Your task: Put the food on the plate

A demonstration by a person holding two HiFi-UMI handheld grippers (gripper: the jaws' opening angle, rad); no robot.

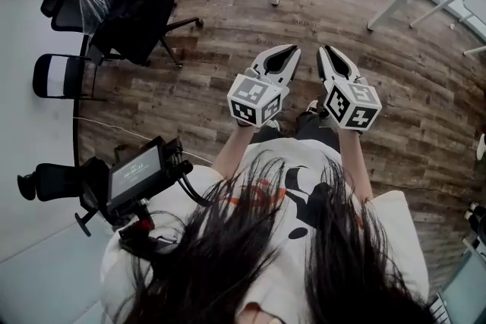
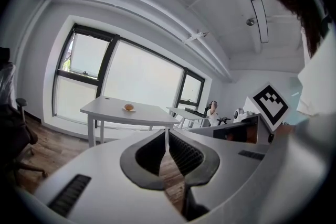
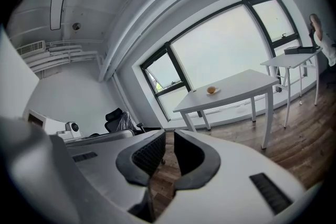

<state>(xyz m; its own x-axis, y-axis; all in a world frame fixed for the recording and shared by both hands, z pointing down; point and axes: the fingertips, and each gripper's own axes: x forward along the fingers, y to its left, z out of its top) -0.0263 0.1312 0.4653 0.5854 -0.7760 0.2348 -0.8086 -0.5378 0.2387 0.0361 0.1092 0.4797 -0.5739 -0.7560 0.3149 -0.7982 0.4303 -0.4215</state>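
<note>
Food (image 2: 129,107) is a small round orange lump on a pale plate (image 3: 215,92) on top of the white bench (image 2: 149,115), near the bench's middle; it is too small and far off to tell any long axis or which way it points. Left hand-held gripper (image 1: 291,49) is closed with nothing in it, well apart from the bench. Right hand-held gripper (image 1: 325,49) is closed and empty too, just as far from the bench, both over wood floor (image 1: 228,11).
</note>
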